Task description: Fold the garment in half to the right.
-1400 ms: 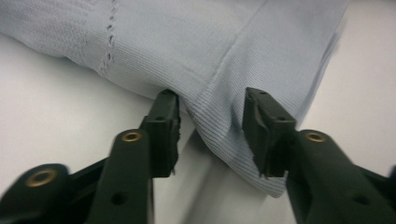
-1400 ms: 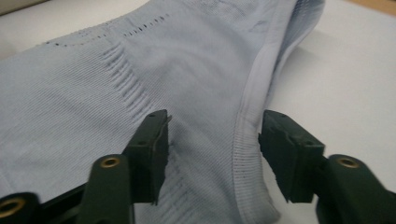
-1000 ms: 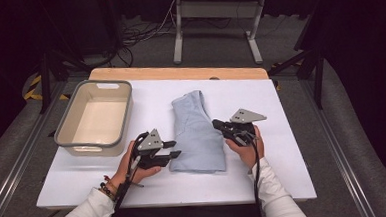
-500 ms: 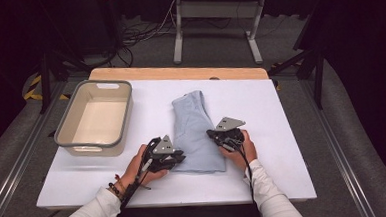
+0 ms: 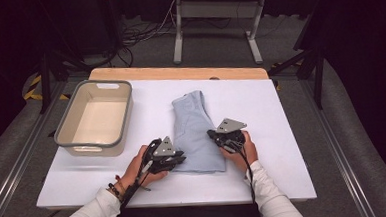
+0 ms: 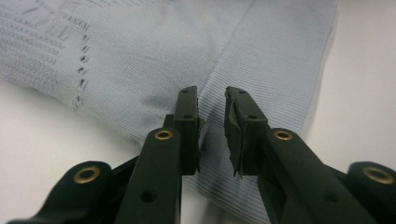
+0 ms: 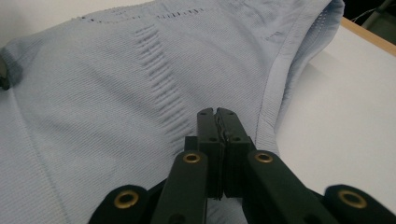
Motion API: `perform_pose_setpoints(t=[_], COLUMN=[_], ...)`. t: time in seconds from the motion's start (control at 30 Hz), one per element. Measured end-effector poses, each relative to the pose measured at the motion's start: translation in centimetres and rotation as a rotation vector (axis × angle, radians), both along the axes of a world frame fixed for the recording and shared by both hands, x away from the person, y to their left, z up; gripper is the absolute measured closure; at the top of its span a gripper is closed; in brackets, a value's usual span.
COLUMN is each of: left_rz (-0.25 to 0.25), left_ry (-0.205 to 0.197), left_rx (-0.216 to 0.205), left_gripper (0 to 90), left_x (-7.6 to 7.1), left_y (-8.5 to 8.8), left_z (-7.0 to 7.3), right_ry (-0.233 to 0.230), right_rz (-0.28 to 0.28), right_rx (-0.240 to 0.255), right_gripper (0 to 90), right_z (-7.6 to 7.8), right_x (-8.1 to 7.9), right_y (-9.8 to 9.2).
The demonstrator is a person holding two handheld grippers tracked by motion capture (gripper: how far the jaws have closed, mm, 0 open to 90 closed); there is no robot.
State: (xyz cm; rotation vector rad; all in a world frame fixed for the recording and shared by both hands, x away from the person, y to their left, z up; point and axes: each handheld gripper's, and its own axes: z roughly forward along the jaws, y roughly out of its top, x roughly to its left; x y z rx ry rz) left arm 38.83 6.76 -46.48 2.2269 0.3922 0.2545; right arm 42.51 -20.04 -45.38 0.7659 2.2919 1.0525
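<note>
Two black claws are carried, one in each hand. On the left claw (image 5: 179,160) a grey three-cornered plate with small dark holes is mounted, and a like plate is seen on top of the right claw (image 5: 213,135). From each claw a black cable is trailed back along the forearm. White long sleeves (image 5: 268,193) are worn, and a dark beaded band (image 5: 114,188) is worn just behind the left claw. In the gripper views, flat black jaw arms are seen, set with brass-coloured rivets and small screw holes, and ridged black pads (image 6: 232,133) are fitted inside.
</note>
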Motion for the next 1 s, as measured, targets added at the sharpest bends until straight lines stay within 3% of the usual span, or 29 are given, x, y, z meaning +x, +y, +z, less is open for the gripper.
perform_pose_setpoints(t=[0.2, 0.43, 0.6, 0.73, 0.9, 1.0], left_rz=[0.02, 0.042, 0.046, 0.05, 0.064, 0.068], left_ry=[-0.058, -0.095, -0.128, -0.147, -0.17, -0.166], left_rx=[0.003, -0.065, -0.099, -0.111, -0.083, -0.088], left_gripper=[70.5, 61.9, 56.0, 51.8, 43.9, 39.7], left_x=[-0.3, -0.2, -0.5, -0.7, -0.8, -0.9], left_y=[0.5, 2.1, 2.9, 3.5, 4.0, 4.3], left_z=[0.9, 1.7, 2.2, 2.5, 2.6, 2.7], right_ry=[-0.02, -0.052, -0.083, -0.082, -0.089, -0.101], right_rz=[0.003, -0.006, -0.007, -0.008, -0.007, 0.001], right_rx=[0.036, 0.09, 0.129, 0.156, 0.158, 0.143], right_gripper=[85.5, 77.5, 67.0, 58.9, 46.4, 39.8], right_z=[0.6, 1.6, 2.4, 2.7, 2.9, 2.8], right_x=[-0.4, -1.2, -2.1, -2.5, -3.0, -3.5], right_y=[-0.3, -0.7, -0.9, -0.9, -0.7, -0.6])
